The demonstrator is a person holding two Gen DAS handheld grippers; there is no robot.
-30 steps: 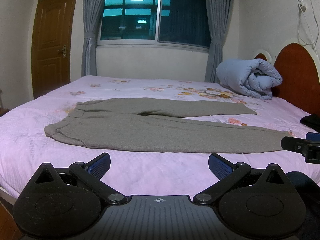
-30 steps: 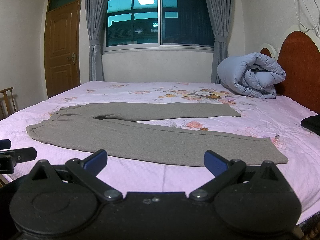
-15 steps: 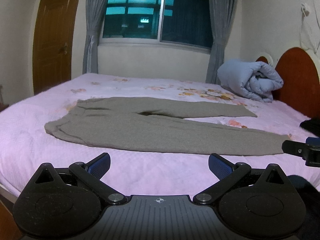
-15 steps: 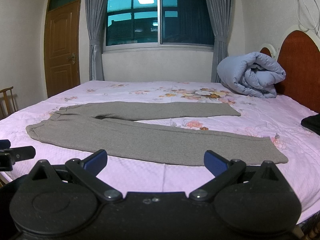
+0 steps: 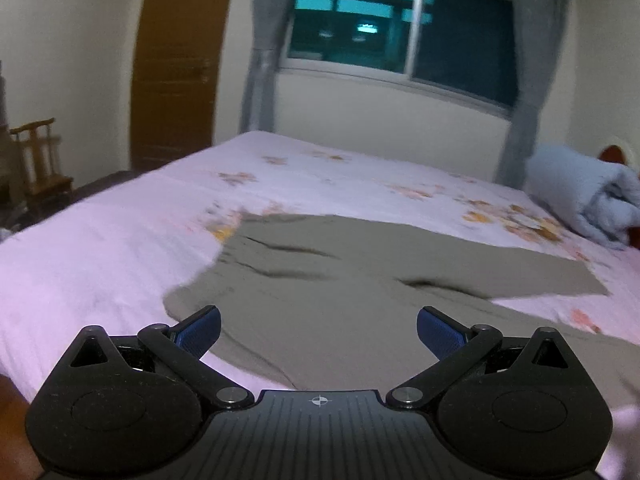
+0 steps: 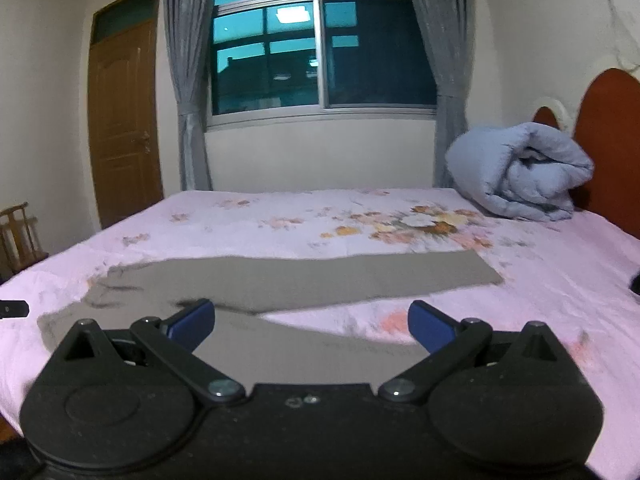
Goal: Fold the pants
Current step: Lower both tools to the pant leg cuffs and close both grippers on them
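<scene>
**A:** Listing the left wrist view first. Item one: left gripper (image 5: 319, 330), jaws spread wide, nothing between the blue pads (image 5: 199, 330). Item two: grey pants (image 5: 360, 280), spread flat on the bed (image 5: 100, 248), waistband end nearest this gripper, one leg running off to the right across the pink floral sheet. The near pad overlaps the waist corner in the frame; contact cannot be told.

**B:** Surroundings, same view?

**A:** Brown door (image 5: 176, 64), wooden chair (image 5: 38, 160) by the left wall, window (image 5: 400, 28) with grey curtains, rolled blue duvet (image 5: 584, 204) at far right. Picture is blurred.

**B:** Right wrist view?

**A:** Right gripper (image 6: 311, 326), jaws likewise wide apart, holding nothing. It hangs over the near leg of the pants (image 6: 320, 280); the far leg lies straight beyond, its hem toward the duvet (image 6: 520, 172).

**B:** Entries unique to one view?

**A:** Right view only: red-brown headboard (image 6: 608, 148) in full behind the duvet, a dark object (image 6: 636, 280) at the right edge of the bed (image 6: 560, 264), unidentifiable, and a black tip of the other gripper (image 6: 14, 309) at the left edge. Left view only: the waistband folds close up.

**B:** Containers?

**A:** No entry.
</scene>
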